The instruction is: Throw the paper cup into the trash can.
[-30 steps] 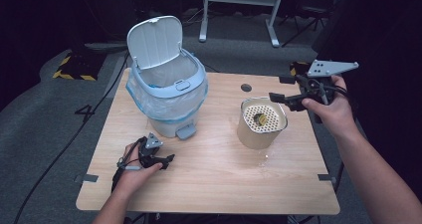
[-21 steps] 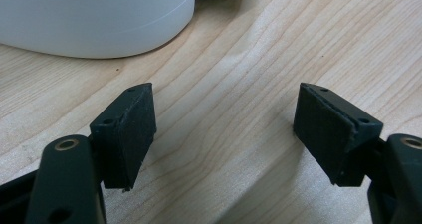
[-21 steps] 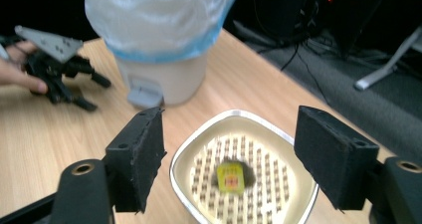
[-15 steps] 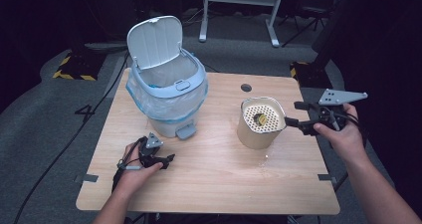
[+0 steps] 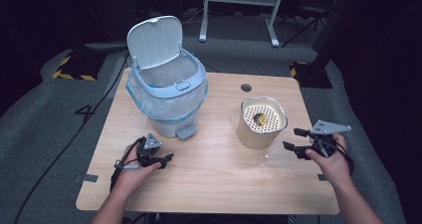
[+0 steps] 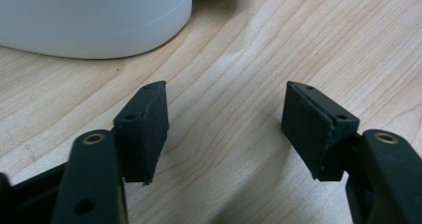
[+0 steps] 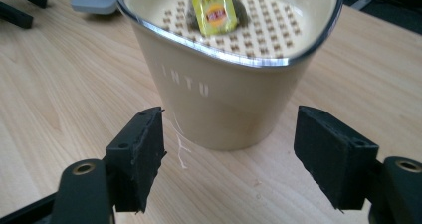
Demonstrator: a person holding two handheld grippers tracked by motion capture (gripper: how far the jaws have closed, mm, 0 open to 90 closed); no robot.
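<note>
The beige cup (image 5: 261,124) stands upright right of centre on the wooden counter (image 5: 214,174). A perforated insert (image 7: 239,15) sits in its mouth, and a yellow tea bag (image 7: 215,10) lies on that. A thin white thread (image 7: 180,147) trails on the counter at the cup's base. The right tongs (image 5: 293,139) are just right of the cup, near its base and apart from it, pointing at it; the jaws stand partly open with nothing between them. The left tongs (image 5: 166,159) rest low over the near-left counter, jaws wide apart and empty, having just been closing a little. Beyond them, at the far left, stands a pale blue bin (image 5: 166,97) with its lid (image 5: 154,40) raised and a clear liner (image 5: 149,102) inside.
</note>
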